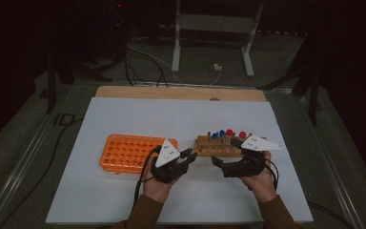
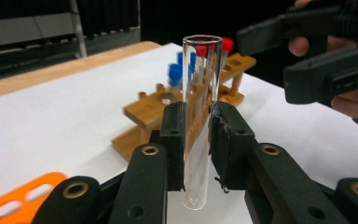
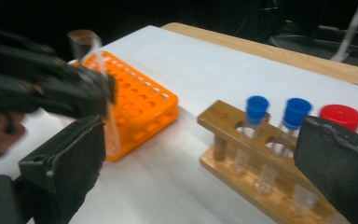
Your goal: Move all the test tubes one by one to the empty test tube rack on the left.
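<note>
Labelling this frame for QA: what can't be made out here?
- Clear glass test tube: middle hidden by the left gripper pads, left gripper view.
- Wooden tube rack: right end hidden behind the right gripper jaw, right gripper view.
- Orange plastic rack: holes too small to check, high view.

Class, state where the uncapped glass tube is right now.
The uncapped glass tube stands upright in the left tool, between the orange rack and wooden rack.

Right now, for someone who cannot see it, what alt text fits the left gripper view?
The left gripper clamps an upright clear glass test tube, open at the top, between its black jaws. Behind it on the white table sheet stands a wooden tube rack with blue-capped and red-capped tubes; an orange plastic rack peeks in bottom left.
</note>
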`<action>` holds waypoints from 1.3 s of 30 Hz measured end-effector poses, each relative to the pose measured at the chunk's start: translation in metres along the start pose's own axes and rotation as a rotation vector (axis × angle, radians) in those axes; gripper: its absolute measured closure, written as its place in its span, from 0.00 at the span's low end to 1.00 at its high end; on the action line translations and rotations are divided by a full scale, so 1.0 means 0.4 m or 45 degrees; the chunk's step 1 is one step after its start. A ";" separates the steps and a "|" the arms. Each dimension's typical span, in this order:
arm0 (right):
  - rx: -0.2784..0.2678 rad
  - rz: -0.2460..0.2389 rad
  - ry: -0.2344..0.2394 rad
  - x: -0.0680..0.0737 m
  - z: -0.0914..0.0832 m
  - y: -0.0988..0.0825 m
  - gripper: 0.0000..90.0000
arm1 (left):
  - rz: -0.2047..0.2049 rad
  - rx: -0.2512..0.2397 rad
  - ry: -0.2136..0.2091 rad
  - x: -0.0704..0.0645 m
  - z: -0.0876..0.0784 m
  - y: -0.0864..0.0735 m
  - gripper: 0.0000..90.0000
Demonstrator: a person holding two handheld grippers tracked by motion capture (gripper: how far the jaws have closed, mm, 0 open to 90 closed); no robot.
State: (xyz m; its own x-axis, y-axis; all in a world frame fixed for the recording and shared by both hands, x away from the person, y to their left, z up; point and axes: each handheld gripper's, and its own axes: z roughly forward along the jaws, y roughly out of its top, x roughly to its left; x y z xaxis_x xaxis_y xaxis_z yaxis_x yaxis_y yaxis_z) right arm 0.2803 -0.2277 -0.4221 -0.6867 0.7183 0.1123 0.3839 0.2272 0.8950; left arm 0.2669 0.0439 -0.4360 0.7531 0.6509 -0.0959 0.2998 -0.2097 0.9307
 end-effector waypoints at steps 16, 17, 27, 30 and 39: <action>-0.050 0.007 -0.052 -0.029 -0.036 -0.008 0.00 | -0.012 -0.088 0.137 0.090 -0.098 0.004 0.84; -0.052 0.010 -0.053 -0.030 -0.038 -0.008 0.00 | -0.010 -0.086 0.146 0.094 -0.102 0.002 0.84; -0.064 0.018 -0.072 -0.043 -0.047 -0.007 0.00 | -0.017 -0.050 0.192 0.119 -0.118 -0.024 0.84; -0.065 0.021 -0.076 -0.047 -0.049 -0.008 0.00 | -0.020 -0.028 0.189 0.123 -0.116 -0.036 0.84; -0.065 0.021 -0.089 -0.051 -0.050 -0.010 0.00 | -0.036 0.009 0.188 0.129 -0.109 -0.076 0.84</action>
State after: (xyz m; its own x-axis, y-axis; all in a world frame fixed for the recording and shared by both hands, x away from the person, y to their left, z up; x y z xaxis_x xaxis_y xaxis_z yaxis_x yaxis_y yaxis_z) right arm 0.2804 -0.2565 -0.4192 -0.6351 0.7661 0.0986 0.3619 0.1825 0.9142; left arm 0.2710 0.1155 -0.4538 0.6500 0.7568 -0.0690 0.3246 -0.1945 0.9256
